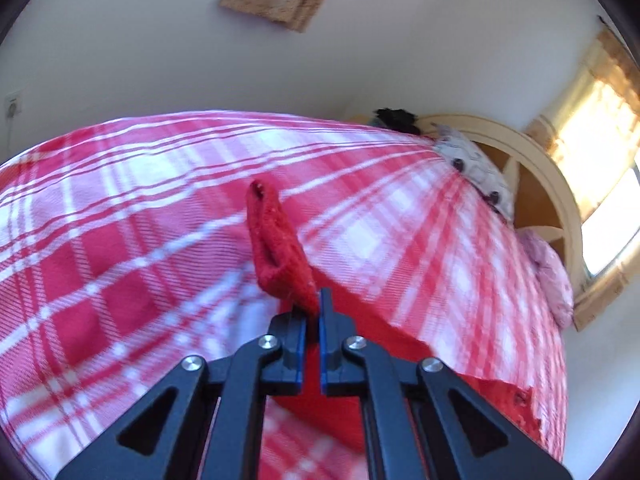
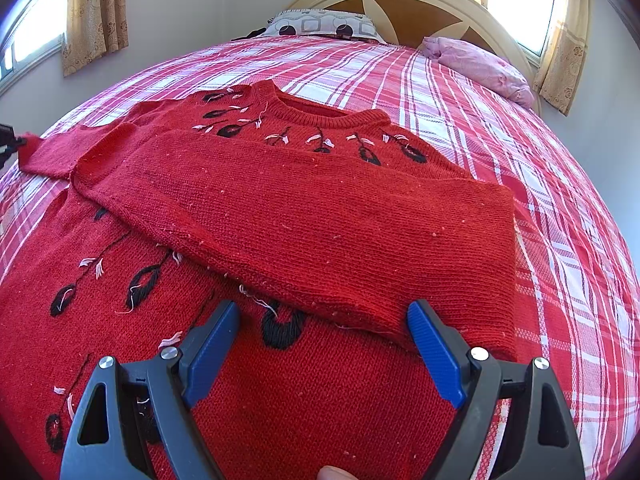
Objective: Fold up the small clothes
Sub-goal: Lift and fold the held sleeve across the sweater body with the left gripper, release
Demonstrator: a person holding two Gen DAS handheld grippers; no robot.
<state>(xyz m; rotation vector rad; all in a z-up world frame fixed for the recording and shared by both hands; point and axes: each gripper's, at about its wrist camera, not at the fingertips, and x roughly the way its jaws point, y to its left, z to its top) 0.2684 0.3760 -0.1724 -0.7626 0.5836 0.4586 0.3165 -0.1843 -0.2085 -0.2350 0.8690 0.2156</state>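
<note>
Left wrist view: the left gripper (image 1: pixel 314 312) has its jaws pinched tight on the cuff of the red knitted sweater's sleeve (image 1: pixel 276 248), which stands up toward twelve o'clock, probably raised to fold inward.

Right wrist view: the right gripper (image 2: pixel 324 354) hangs wide open and empty above the red knitted sweater with black embroidery (image 2: pixel 280 208), spread on the red-and-white plaid bedspread (image 2: pixel 540 152); one sleeve already lies folded across its chest, the other stretches toward nine o'clock.
</note>
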